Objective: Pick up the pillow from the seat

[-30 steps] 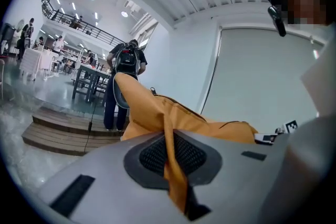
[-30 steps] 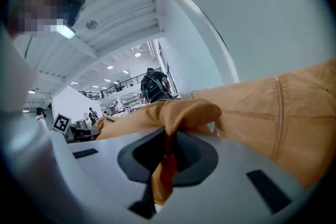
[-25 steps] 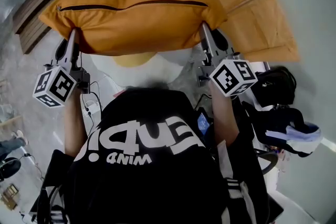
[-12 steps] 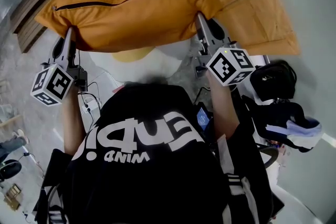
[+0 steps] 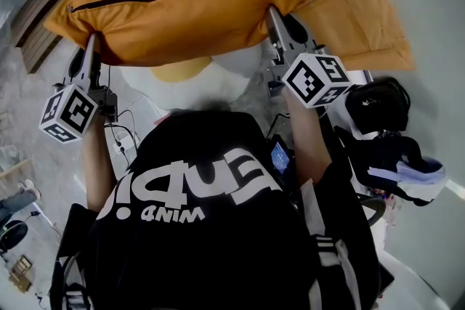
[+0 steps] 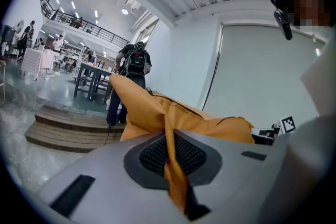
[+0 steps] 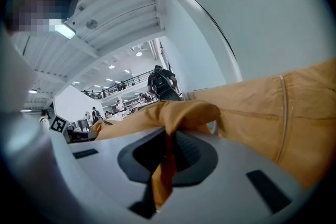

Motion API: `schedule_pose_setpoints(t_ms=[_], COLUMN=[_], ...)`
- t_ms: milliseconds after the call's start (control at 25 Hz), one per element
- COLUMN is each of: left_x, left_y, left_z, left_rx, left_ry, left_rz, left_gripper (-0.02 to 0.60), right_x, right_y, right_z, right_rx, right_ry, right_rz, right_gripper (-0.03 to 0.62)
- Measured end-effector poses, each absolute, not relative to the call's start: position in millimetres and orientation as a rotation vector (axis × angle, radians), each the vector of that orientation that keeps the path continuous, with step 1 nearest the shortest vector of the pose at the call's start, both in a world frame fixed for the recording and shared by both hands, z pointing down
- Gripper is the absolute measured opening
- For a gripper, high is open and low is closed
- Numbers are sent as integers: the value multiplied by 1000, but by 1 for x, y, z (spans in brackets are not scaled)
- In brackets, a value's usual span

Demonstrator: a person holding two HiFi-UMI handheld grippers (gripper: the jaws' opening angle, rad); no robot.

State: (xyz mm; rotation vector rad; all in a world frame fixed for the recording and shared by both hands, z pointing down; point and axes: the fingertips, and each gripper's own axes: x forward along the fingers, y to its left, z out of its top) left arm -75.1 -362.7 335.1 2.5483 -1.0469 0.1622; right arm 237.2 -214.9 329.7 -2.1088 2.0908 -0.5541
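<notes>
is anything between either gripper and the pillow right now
Nothing visible stands in the way. The left gripper and the right gripper are each shut on a fold of the pillow's orange fabric, one at each end, and the pillow hangs between them over the white seat.

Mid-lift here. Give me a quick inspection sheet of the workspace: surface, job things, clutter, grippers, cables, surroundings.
Surface: white seat with a yellow patch on it, partly hidden under the pillow.
Job's things: pillow is orange with a zip along its top and is held at both ends; whether it is clear of the seat cannot be told.
Clutter: second orange cushion at upper right; black-and-white items low at the right, not identifiable.
Grippers: left gripper shut on the pillow's fabric edge; right gripper shut on the other end.
Cables: white cable on the floor at left.
Surroundings: open hall with wooden steps, tables and people in the distance.
</notes>
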Motion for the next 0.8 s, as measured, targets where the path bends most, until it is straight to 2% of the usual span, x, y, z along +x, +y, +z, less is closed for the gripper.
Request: schedule_pose_setpoints(t_ms=[800], left_x=[-78], left_y=[-368], left_z=[341], left_rx=[2529], left_ry=[-1066], left_rz=[189], left_gripper=[23], right_x=[237], right_y=[-225], right_z=[341], right_rx=[-2087], right_ry=[2090], right_rz=[-599], right_gripper=[43])
